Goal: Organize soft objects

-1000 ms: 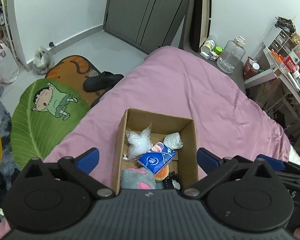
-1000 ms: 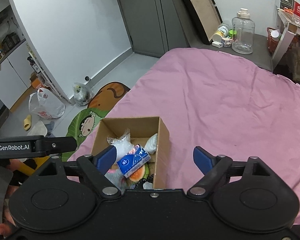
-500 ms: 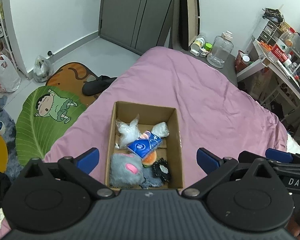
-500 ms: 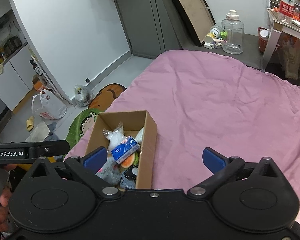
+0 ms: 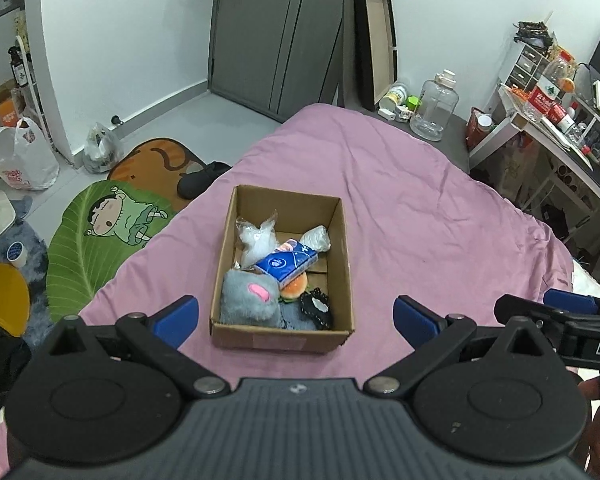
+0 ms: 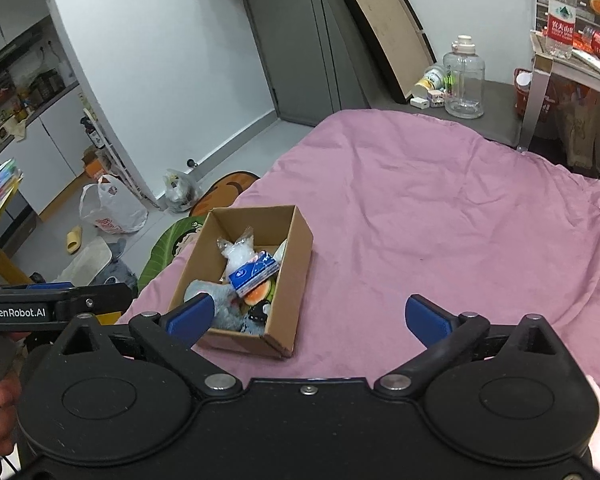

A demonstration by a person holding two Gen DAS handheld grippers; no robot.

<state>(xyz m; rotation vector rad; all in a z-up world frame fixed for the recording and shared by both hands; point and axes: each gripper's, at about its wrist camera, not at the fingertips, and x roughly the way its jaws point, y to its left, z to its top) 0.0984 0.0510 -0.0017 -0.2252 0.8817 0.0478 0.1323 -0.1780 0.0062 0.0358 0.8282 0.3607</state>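
Observation:
A cardboard box (image 5: 342,256) sits on the pink bed cover (image 5: 420,216) near the left edge. Inside lie a grey plush with a pink patch (image 5: 248,300), a blue tissue pack (image 5: 286,260), clear plastic bags (image 5: 258,238), a burger toy (image 5: 294,290) and a black item (image 5: 316,308). My left gripper (image 5: 296,318) is open and empty, held above and just short of the box. My right gripper (image 6: 306,318) is open and empty, to the right of the box (image 6: 296,276). The tissue pack (image 6: 254,272) and grey plush (image 6: 220,304) also show there.
Floor mats (image 5: 96,236) and bags (image 5: 20,160) lie left of the bed. A water jug (image 5: 434,110) and small bottles stand on the grey bench beyond the bed. A cluttered desk (image 5: 556,128) is at the right. The other gripper's arm (image 5: 560,332) shows at the right edge.
Both grippers have pulled back and up from the box, so the whole box now shows. Both stay open and empty.

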